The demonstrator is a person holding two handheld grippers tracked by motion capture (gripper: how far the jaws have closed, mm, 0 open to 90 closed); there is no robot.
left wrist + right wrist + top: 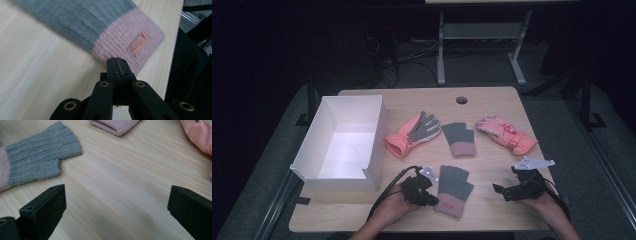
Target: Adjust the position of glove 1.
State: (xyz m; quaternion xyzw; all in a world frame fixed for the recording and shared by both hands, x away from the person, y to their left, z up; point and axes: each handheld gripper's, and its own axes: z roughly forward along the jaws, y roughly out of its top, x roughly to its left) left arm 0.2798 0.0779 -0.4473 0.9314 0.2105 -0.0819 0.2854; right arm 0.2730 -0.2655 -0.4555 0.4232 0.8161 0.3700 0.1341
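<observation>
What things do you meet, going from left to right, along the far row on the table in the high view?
White box → pink and grey glove → grey and pink mitten → pink glove.

white box [343,140], two pink gloves [412,134], second grey mitten [458,138]

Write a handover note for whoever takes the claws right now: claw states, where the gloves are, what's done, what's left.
Left claw: shut, empty, tips at the pink cuff of the near grey-and-pink knitted fingerless glove, not gripping it.
Right claw: open, empty, over bare wood to the right of that glove.
Other gloves: matching grey-and-pink knitted glove mid-table; pink padded glove with grey palm to its left; pink padded glove to its right.
White open cardboard box: at the table's left, nothing in it.
Done: no glove picked up or boxed.
Left: probably pairing or boxing all four gloves.
</observation>
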